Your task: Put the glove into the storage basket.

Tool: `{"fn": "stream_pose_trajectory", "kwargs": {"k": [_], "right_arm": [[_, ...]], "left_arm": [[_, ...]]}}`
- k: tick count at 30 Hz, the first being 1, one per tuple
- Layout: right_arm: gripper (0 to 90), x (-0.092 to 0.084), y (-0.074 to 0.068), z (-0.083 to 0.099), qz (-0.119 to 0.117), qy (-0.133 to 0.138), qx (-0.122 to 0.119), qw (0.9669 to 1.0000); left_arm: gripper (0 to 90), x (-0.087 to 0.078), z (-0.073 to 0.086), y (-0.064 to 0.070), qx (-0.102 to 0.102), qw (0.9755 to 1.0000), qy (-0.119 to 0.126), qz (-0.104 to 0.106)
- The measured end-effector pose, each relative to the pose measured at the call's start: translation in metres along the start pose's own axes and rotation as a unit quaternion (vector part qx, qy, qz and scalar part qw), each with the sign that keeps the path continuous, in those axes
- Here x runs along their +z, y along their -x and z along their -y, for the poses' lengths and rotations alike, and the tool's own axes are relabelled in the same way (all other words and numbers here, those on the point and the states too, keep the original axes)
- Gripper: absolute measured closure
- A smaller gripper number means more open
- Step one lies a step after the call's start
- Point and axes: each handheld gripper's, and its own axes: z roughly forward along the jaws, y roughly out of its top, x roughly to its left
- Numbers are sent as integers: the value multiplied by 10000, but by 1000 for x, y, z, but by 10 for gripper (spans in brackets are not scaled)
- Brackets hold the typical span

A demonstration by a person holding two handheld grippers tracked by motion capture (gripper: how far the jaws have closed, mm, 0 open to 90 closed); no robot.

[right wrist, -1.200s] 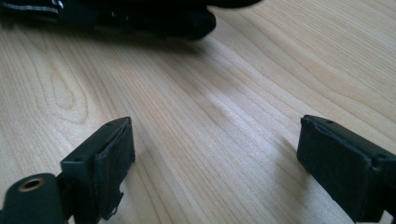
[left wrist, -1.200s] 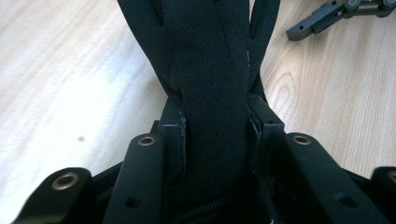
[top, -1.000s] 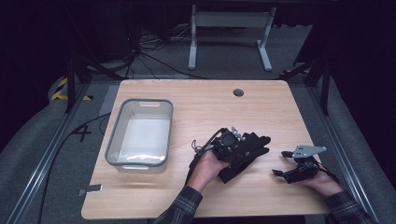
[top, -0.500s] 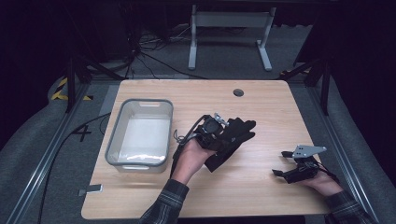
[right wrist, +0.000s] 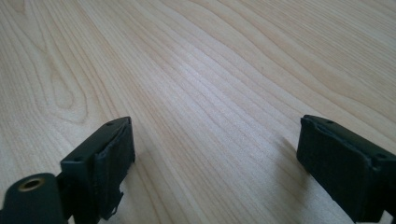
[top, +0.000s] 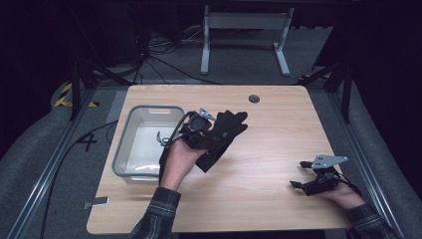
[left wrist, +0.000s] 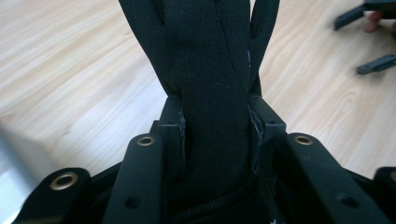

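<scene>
1. High view first: my left gripper (top: pixel 211 130) is clamped on a black glove (top: pixel 224 135) and holds it above the table, just to the right of the clear plastic bin (top: pixel 125 149).
2. Left gripper view confirms the grip: both pads press on the glove (left wrist: pixel 212 93), whose fingers stick out past the jaws over bare wood.
3. I judge this to be the carry step. The glove is lifted and close to the bin, but not yet over it, so I take the bin to be the likely drop spot.
4. My next move calls for bringing the glove across the near rim of the bin, keeping its dangling end clear of the wall, and opening the jaws only once the whole glove hangs over the inside.
5. My right gripper (top: pixel 302 175) rests near the right front corner of the table (top: pixel 278 129), well apart from the glove. Its jaws stand wide apart with nothing between them, and the right gripper view shows plain wood grain (right wrist: pixel 196 84) in the gap.
6. The table is light wood with rounded corners and a small round hole (top: pixel 254 98) near the far edge.
7. The room around it is dark, with grey carpet, loose cables, a metal stand (top: pixel 245 35) behind the table and yellow-black tape (top: pixel 67 94) on the floor at left.
</scene>
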Motion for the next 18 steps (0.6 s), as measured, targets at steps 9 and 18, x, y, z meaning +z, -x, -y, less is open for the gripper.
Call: {"fn": "stream_pose_trajectory", "kwargs": {"k": [9, 18], "right_arm": [[117, 0, 0, 0, -1, 2, -5, 10000], [117, 0, 0, 0, 3, 3, -3, 10000]], "left_arm": [[646, -29, 20, -34, -393, 9985, 135, -354], [646, -50, 48, -70, -841, 9934, 207, -758]]}}
